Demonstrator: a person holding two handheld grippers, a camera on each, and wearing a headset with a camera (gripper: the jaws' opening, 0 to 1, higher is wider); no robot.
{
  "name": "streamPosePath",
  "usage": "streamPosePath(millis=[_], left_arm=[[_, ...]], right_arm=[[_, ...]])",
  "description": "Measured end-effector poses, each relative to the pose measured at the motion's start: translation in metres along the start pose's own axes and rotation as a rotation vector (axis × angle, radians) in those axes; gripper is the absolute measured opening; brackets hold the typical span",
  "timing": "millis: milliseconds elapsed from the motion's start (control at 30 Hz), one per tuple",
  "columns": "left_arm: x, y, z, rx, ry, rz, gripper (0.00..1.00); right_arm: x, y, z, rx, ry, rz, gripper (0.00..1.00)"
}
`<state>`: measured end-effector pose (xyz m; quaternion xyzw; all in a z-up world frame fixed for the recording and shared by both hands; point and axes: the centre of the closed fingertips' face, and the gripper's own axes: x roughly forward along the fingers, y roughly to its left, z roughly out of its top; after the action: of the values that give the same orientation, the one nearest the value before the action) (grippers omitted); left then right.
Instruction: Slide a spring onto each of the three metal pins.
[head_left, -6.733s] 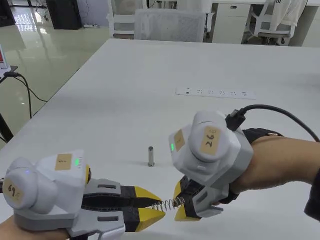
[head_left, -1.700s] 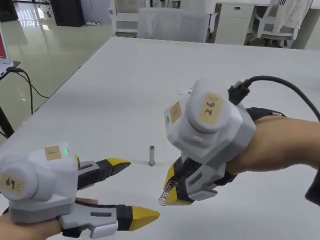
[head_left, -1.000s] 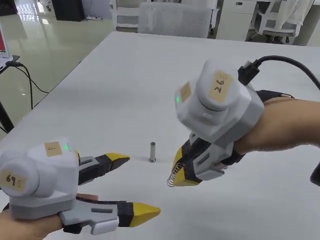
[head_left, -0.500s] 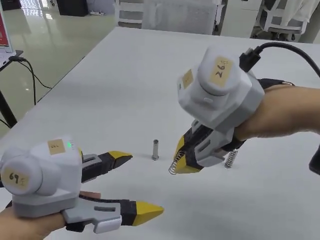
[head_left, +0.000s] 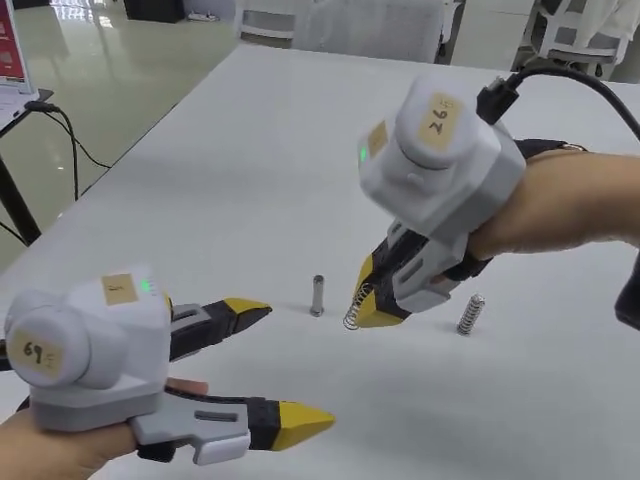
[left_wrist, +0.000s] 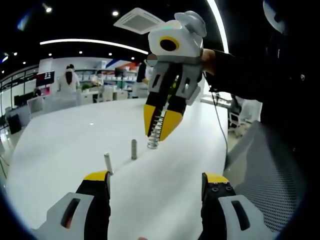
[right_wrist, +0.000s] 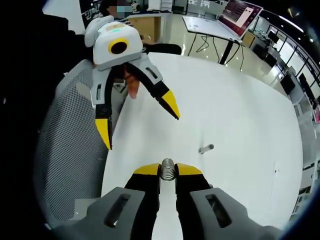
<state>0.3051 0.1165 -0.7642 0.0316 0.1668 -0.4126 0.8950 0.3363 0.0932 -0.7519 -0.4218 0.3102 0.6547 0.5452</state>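
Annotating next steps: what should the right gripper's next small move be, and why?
Probably shift the right gripper toward the bare pin and bring the free end of the spring over its top. The spring is clamped in its fingers, hanging just beside the upright pin, not on it. The left gripper is open.

One bare pin stands on the surface. There are two springs: a held spring in the right tongs, and an upright spring at the pin's three o'clock. Whether a second pin sits inside it cannot be told. There are two tongs, counting the left tongs.
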Motion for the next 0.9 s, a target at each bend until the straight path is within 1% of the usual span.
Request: streamPosePath(millis=[300,367,500,567,900], left_arm=[[0.0,0.001,0.0,-0.003,-0.007,0.001,0.71],[0.0,0.001,0.0,-0.002,-0.005,0.002,0.71],[-0.001,0.0,0.0,-0.001,-0.005,0.001,0.71],[-0.001,0.0,0.0,-0.002,-0.006,0.002,0.71],[-0.002,0.002,-0.001,-0.01,-0.008,0.005,0.7]], right_arm=[[0.006,-0.013,0.002,-0.001,0.011,0.002,0.08],[0.008,-0.019,0.002,0.001,0.013,-0.004,0.08],[0.011,-0.025,0.003,0.003,0.016,-0.009,0.08],[0.013,-0.031,0.003,0.007,0.014,-0.013,0.08],[0.018,-0.044,0.005,0.029,0.012,-0.042,0.08]])
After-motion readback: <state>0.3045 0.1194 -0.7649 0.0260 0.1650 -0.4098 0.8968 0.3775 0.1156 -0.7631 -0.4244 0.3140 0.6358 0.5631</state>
